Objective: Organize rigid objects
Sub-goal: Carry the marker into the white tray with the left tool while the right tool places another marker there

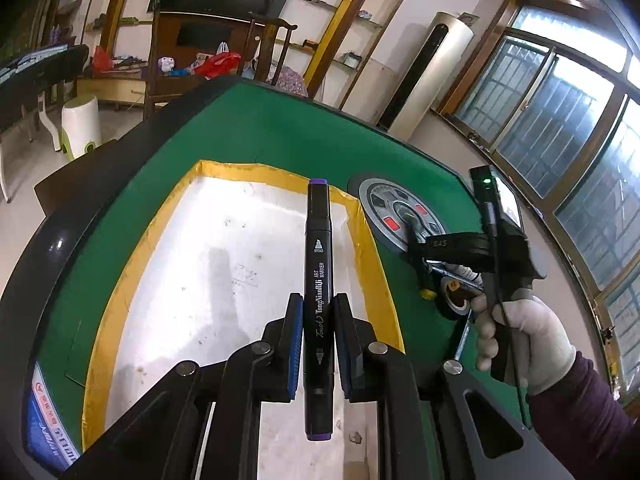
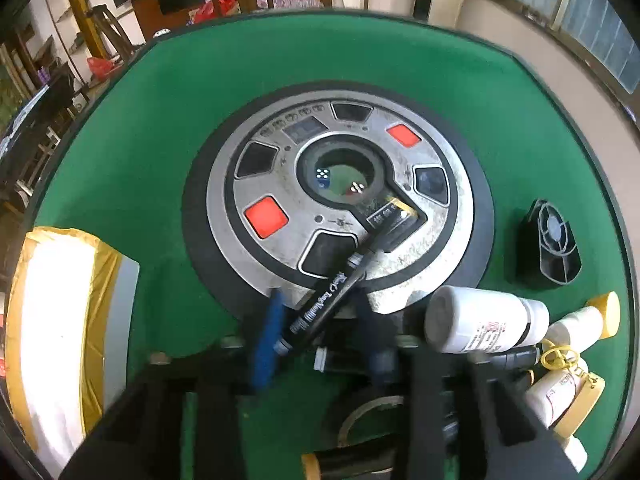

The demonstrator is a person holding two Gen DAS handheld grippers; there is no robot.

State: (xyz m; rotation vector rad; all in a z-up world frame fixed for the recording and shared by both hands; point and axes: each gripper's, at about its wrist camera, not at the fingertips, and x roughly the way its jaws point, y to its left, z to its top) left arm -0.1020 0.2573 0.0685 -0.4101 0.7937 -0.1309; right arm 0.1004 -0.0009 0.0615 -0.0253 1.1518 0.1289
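My left gripper (image 1: 317, 308) is shut on a black art marker with purple ends (image 1: 319, 280), held above a white sheet edged with yellow tape (image 1: 224, 264). My right gripper (image 2: 318, 310) shows in the left wrist view (image 1: 420, 248), held by a gloved hand. In the right wrist view its blue pads sit on either side of a second black marker (image 2: 336, 300) that lies slanted across them; the frames do not show whether the pads press on it. The taped sheet (image 2: 60, 320) lies at the left there.
A green felt table (image 2: 160, 120) has a round grey centre panel (image 2: 280, 184) with red buttons and dice. White bottles (image 2: 480, 320), yellow-capped bottles (image 2: 576, 324), a black fan-like part (image 2: 548, 248) and tape rolls (image 2: 368, 416) lie at the right. Chairs and shelves stand beyond.
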